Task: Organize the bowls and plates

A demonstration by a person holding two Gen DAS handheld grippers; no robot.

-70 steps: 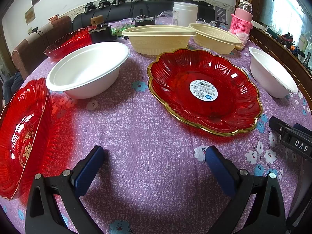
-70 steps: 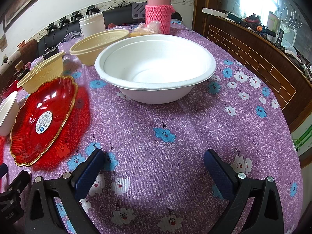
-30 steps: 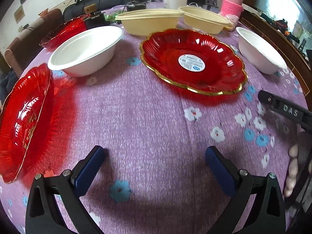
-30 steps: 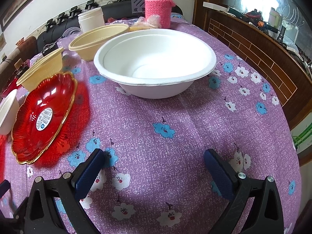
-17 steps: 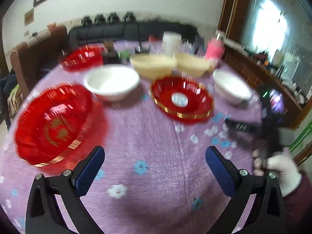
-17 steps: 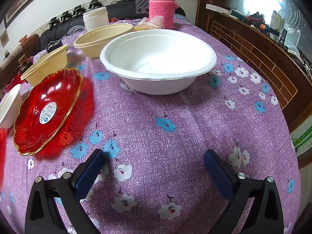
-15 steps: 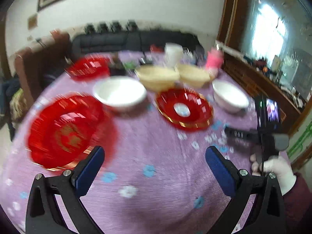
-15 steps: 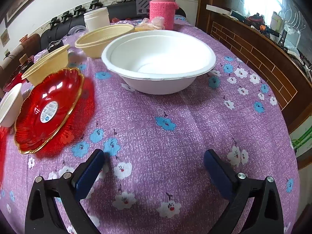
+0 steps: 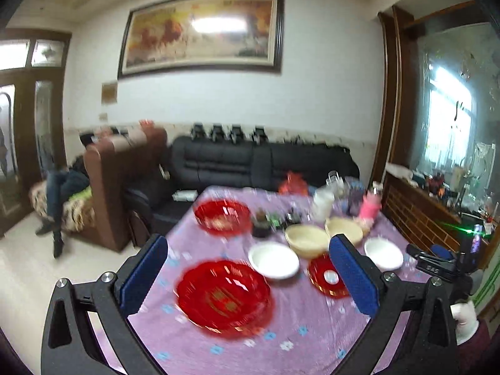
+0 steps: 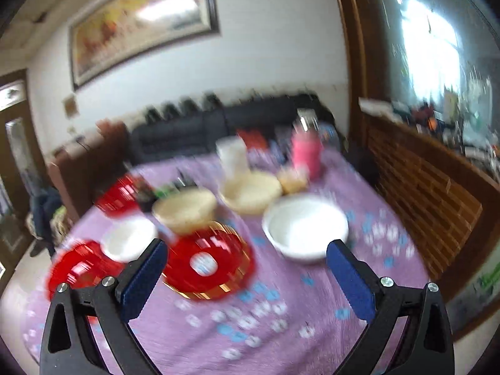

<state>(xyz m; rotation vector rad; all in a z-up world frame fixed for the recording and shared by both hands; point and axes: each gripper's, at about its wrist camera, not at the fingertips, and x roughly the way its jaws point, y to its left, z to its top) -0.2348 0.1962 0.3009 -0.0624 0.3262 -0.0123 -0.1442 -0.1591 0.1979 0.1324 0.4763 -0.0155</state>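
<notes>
both wrist views overlook the table (image 9: 312, 337) from above.

Beyond the tongs' blue pads (image 9: 142, 276), a purple tablecloth (image 9: 300, 318) with blue and white flowers carries glossy red plates (image 9: 222, 295), white bowls (image 10: 304, 226) and cream bowls (image 10: 184, 209).

Table (image 9: 312, 337) under a purple flowered cloth. On it we count three red plates (image 9: 222, 295), two white bowls (image 9: 273, 260), two cream bowls (image 9: 306, 240), a pink knit-sleeved bottle (image 9: 369, 210) and a white container (image 9: 322, 203) at the far edge, with blurred small items beside.
</notes>
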